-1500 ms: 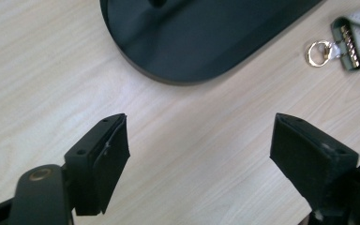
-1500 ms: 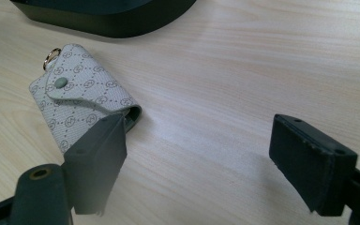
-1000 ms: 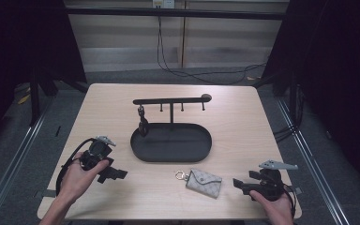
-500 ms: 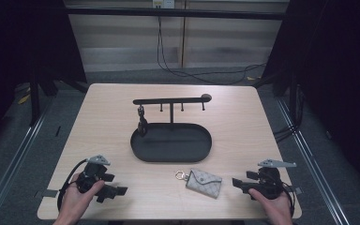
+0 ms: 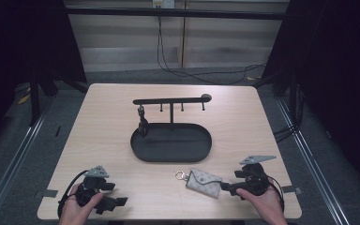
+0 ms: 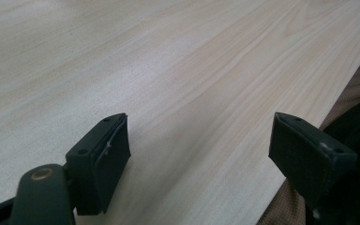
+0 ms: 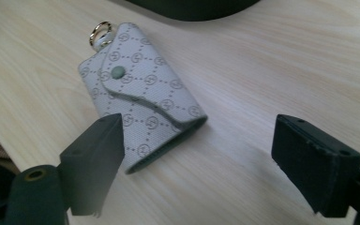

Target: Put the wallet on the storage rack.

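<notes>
A grey patterned key pouch (image 5: pixel 204 182) with a gold ring (image 5: pixel 180 175) lies flat on the table in front of the black oval tray (image 5: pixel 171 143). My right gripper (image 5: pixel 225 187) sits just right of it, open, its jaws having just been opening. In the right gripper view the pouch (image 7: pixel 140 93) has its near corner by the left jaw of my right gripper (image 7: pixel 206 159), and neither pad presses on it. My left gripper (image 5: pixel 115 202) rests open at the front left; in the left gripper view it (image 6: pixel 197 159) has bare wood between its jaws.
A black stand (image 5: pixel 171 100) with a hook bar rises from the tray's back, and a dark item (image 5: pixel 142 123) hangs from its left hook. The table's front edge (image 6: pixel 309 108) runs close beside the left gripper. Dark floor and cables lie behind the table.
The left hand has drawn back toward the table's front edge and sunk lower. The right gripper has slid left, closer to the pouch.
</notes>
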Action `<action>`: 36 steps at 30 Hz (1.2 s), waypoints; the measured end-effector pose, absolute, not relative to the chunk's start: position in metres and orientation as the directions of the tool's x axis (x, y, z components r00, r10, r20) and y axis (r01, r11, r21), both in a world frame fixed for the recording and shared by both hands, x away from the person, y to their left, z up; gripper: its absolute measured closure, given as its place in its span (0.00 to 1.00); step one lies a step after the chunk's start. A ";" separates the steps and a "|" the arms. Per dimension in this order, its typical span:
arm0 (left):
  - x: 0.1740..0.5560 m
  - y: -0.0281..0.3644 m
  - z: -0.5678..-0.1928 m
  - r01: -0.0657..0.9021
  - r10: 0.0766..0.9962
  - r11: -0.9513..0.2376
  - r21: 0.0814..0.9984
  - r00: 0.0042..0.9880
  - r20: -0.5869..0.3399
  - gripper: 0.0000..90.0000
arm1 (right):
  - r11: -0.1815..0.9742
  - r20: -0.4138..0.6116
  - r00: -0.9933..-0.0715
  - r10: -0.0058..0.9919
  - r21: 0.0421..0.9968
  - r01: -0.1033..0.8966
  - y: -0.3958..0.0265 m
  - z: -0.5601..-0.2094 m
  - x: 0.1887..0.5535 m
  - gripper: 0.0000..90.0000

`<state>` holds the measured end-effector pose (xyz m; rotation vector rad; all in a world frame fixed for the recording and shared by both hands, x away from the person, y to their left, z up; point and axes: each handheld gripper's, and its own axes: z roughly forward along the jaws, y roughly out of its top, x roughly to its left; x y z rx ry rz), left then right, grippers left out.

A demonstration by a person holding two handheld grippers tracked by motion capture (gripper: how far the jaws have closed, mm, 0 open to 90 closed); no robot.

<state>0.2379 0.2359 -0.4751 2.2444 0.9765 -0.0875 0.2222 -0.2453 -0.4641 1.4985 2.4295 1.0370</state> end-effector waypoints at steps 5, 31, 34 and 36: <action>0.239 0.235 -0.476 0.664 0.616 -0.502 0.554 0.724 -0.311 0.23 | 0.350 0.246 -0.554 0.796 0.561 0.751 -0.237 -0.460 0.228 0.16; 0.240 0.233 -0.478 0.658 0.597 -0.514 0.550 0.735 -0.322 0.23 | 0.673 0.178 -0.726 0.664 0.281 0.684 -0.176 -0.465 0.274 0.19; 0.240 0.233 -0.478 0.659 0.597 -0.515 0.549 0.735 -0.322 0.23 | 0.709 0.172 -0.745 0.645 0.231 0.667 -0.171 -0.472 0.274 0.17; 0.240 0.233 -0.478 0.659 0.597 -0.514 0.549 0.734 -0.323 0.23 | 0.719 0.154 -0.756 0.637 0.235 0.654 -0.169 -0.473 0.272 0.17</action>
